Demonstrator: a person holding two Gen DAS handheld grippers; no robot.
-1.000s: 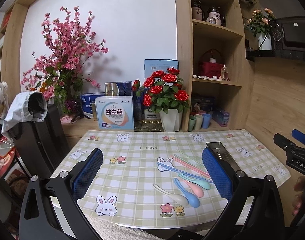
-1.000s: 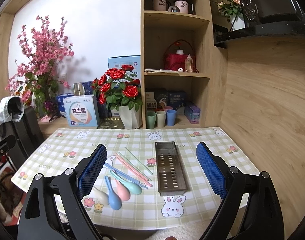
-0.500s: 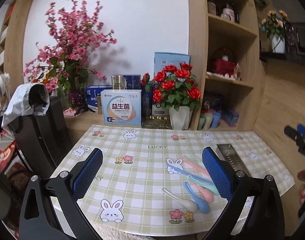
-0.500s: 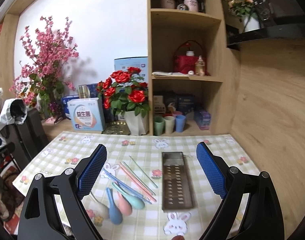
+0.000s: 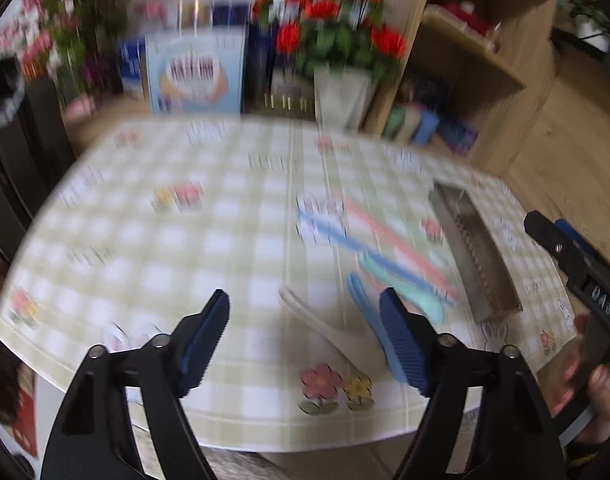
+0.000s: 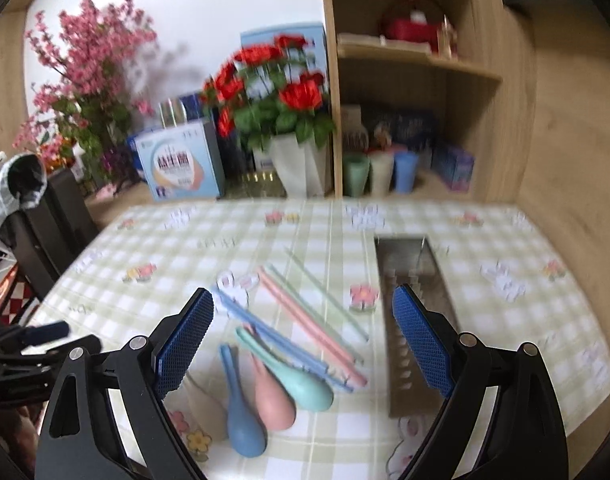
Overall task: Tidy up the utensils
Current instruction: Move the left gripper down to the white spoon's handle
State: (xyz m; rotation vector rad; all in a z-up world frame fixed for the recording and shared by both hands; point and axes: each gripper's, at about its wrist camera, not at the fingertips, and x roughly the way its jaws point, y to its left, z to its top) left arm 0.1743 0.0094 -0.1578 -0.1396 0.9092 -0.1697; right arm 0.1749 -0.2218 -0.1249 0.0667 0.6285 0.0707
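Observation:
Several pastel spoons lie side by side on the checked tablecloth: blue spoon (image 6: pixel 241 420), pink spoon (image 6: pixel 273 402), green spoon (image 6: pixel 305 388) and a white spoon (image 5: pixel 329 328). Pink chopsticks (image 6: pixel 309 320), blue chopsticks (image 6: pixel 273 340) and green chopsticks (image 6: pixel 325 292) lie beside them. A steel perforated tray (image 6: pixel 415 320) sits to their right, also in the left wrist view (image 5: pixel 471 252). My left gripper (image 5: pixel 305 340) is open, low over the white spoon. My right gripper (image 6: pixel 303 340) is open above the spoons and chopsticks. Both views are blurred.
A white vase of red roses (image 6: pixel 281 120), a blue-white box (image 6: pixel 181 164) and pink blossoms (image 6: pixel 85 80) stand behind the table. Cups (image 6: pixel 379 172) sit in the wooden shelf unit (image 6: pixel 425 80). A black chair (image 6: pixel 45 220) is at the left.
Both grippers have dropped and tilted down toward the table, closing on the utensils. The left one now sits over the white spoon. Both stay open.

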